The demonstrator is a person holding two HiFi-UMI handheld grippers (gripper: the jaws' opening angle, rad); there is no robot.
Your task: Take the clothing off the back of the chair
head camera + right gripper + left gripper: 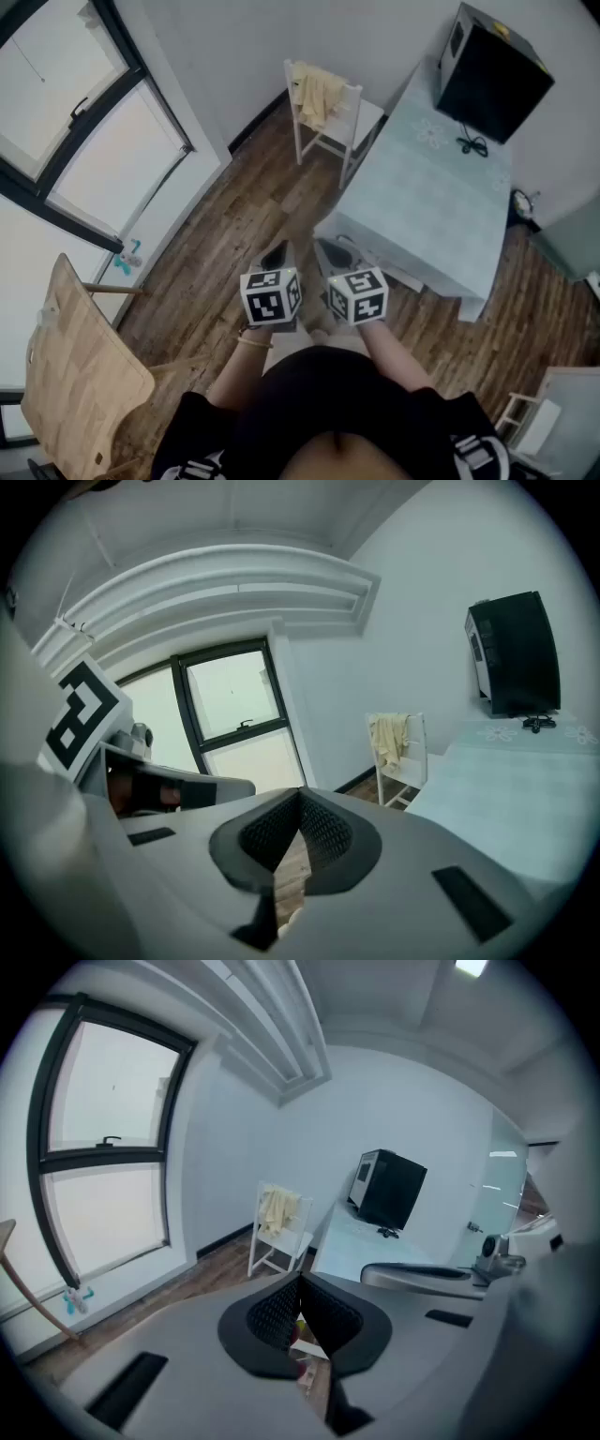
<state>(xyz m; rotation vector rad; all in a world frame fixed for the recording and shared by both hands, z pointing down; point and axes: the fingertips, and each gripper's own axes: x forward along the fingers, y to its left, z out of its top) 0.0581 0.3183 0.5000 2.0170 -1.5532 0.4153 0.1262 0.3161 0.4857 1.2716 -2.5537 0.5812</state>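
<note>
A pale yellow garment [317, 92] hangs over the back of a white chair [361, 120] far across the room, against the wall. It shows small in the left gripper view as the garment [278, 1209] on the chair [274, 1244], and in the right gripper view as the garment [389, 735] on the chair [412, 761]. My left gripper [278, 256] and right gripper [334, 255] are held side by side close to my body, both shut and empty, well short of the chair. The left gripper [300, 1279] and right gripper [300, 794] jaws meet with nothing between them.
A table with a pale blue cloth [427, 197] stands right of the chair, carrying a black microwave [489, 73]. A wooden folding chair [80, 370] is at my near left. A large window [75, 141] fills the left wall. Wooden floor [225, 234] lies between me and the chair.
</note>
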